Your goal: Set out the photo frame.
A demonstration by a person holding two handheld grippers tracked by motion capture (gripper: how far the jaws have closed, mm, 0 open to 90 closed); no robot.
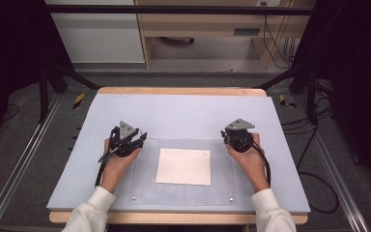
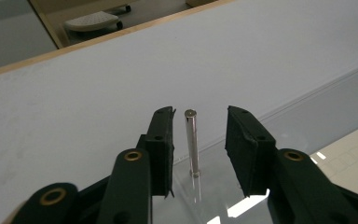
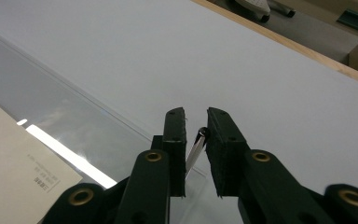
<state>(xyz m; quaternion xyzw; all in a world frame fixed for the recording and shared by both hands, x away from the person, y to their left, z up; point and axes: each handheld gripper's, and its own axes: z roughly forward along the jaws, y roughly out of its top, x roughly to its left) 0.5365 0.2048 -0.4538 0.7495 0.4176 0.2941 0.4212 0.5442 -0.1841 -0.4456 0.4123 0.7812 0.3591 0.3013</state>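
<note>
1. Your left gripper (image 2: pixel 198 140) has its jaws apart, one on each side of a thin metal pin (image 2: pixel 192 140). The pads do not touch it.
2. That pin stands straight up at a far corner of the clear plate (image 1: pixel 183 195) on the table (image 1: pixel 183 111), so I think you squeeze from the sides.
3. Your right gripper (image 3: pixel 196 140) has its jaws nearly together, pinching the other pin (image 3: pixel 196 149), which leans a little.
4. The paper sheet (image 1: pixel 183 166) lies flat between your two hands.

Wooden table (image 1: pixel 183 91) under grey mat (image 1: pixel 183 113); clear plate (image 1: pixel 183 195), seemingly acrylic, on mat; paper sheet (image 1: pixel 183 166) atop.
</note>
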